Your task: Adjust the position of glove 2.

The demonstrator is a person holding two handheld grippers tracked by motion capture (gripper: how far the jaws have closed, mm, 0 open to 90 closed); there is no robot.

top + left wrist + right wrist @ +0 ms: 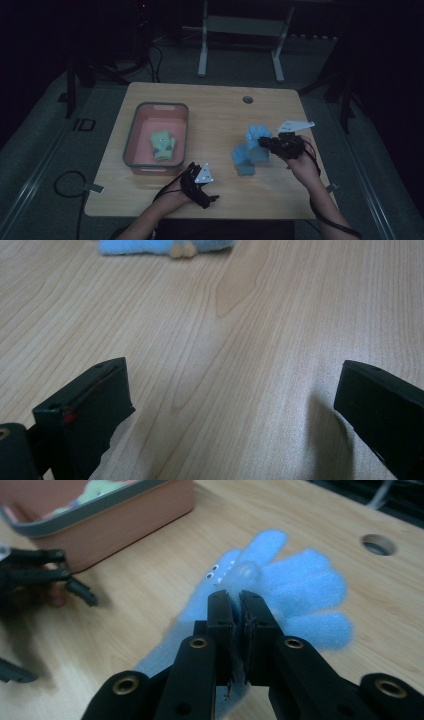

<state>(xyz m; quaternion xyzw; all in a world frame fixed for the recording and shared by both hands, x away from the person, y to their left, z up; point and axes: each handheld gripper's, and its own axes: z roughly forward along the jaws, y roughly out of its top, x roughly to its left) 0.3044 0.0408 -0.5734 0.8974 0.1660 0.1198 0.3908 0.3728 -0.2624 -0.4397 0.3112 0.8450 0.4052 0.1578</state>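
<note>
My right gripper (pixel 239 602) is shut on a blue glove (pixel 295 587) with small cartoon eyes, pinching its fabric; the glove's fingers fan out past the jaws. From above, that gripper (pixel 266 143) holds the glove (pixel 258 133) just above the table's right half. A second blue glove (pixel 243 158) lies beside it on the wood, and its edge (pixel 150 246) reaches the top of the left gripper view. My left gripper (pixel 235 380) rests open near the table's front edge (pixel 206 181), with bare wood between its jaws. A green glove (pixel 163 145) lies in the pink bin (pixel 150 111).
The pink bin with its grey rim (pixel 125 525) stands on the table's left half. A round cable hole (pixel 247 99) sits near the far edge. Beyond the table stand the legs of a white frame (pixel 202 60). A cable loops on the floor at left (pixel 67 182).
</note>
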